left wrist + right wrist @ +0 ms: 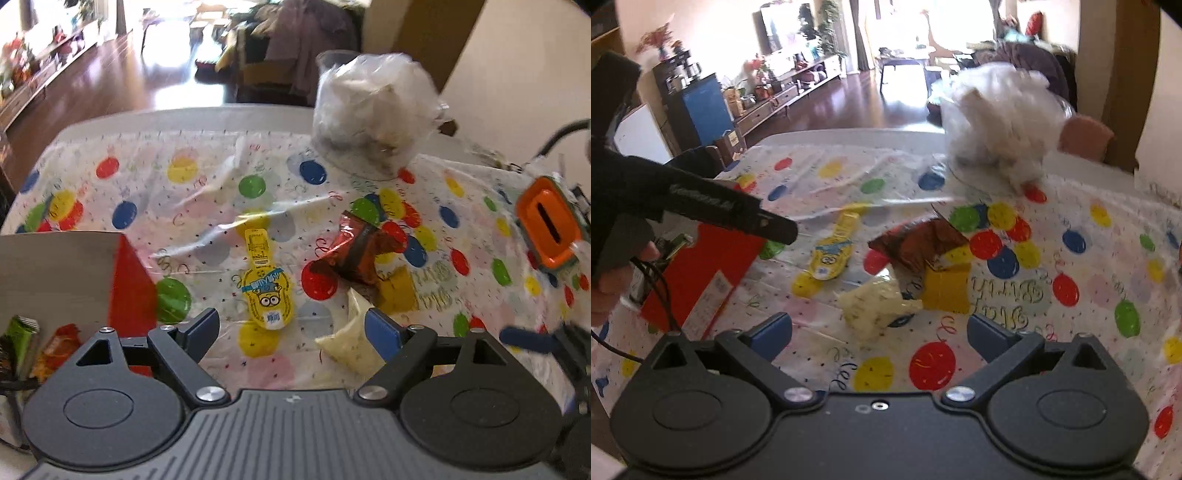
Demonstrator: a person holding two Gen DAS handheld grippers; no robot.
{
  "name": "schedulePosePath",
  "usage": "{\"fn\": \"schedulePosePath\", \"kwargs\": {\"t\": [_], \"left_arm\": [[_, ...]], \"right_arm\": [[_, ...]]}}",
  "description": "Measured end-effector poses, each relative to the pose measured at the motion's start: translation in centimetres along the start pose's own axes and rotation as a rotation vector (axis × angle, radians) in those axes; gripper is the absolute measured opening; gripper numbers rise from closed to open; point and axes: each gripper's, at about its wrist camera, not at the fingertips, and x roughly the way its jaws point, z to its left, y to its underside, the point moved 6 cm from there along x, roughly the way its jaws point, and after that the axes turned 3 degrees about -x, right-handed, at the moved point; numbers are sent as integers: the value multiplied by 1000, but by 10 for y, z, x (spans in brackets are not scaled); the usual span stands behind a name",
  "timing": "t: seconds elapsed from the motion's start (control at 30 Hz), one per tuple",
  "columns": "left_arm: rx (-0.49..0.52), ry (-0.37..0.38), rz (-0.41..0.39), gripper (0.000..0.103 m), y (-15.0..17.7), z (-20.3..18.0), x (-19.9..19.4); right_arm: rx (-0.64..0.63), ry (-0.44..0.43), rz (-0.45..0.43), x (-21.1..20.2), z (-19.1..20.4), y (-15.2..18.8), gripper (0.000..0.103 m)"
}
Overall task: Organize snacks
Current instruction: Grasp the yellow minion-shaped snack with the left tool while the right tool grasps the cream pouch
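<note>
Loose snacks lie on the balloon-print tablecloth (147,177): a yellow cartoon pouch (266,291) (833,249), a dark red foil packet (354,251) (919,243), a yellow square packet (400,291) (947,288) and a pale cream packet (352,339) (877,304). My left gripper (291,332) is open, just short of the cartoon pouch, its right finger beside the cream packet. My right gripper (879,332) is open over the cream packet without touching it. At the left stands a red box (131,284) (701,273) holding green and orange packets (22,339).
A crumpled clear plastic bag (373,110) (1001,122) sits at the table's far side. The other gripper's orange-faced body (550,225) shows at the right in the left wrist view. A hand (613,280) holds the left gripper's handle above the red box.
</note>
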Motion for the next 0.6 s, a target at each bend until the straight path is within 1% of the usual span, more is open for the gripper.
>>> {"fn": "schedulePosePath", "kwargs": {"t": [0.17,0.27,0.37,0.43,0.53,0.6], "left_arm": [[-24,-38,108,86,-8,1,45],[-38,-64,148,86,-10,4,67],[-51,-89,159,86,-14,8,81],[-48,-104,163,86,-16,10,89],[-47,-113,178,86,-19,10,101],[-65,-113,191,86,-20,13,109]], "right_arm": [[95,-17,53,23,-13,-3,101],[176,-21,93,41,-23,-3,101],[279,-19,137,60,-32,-3,100],[349,-26,163,72,-36,-2,97],[410,-22,197,89,-35,-3,94],[436,-9,219,98,-33,-3,92]]}}
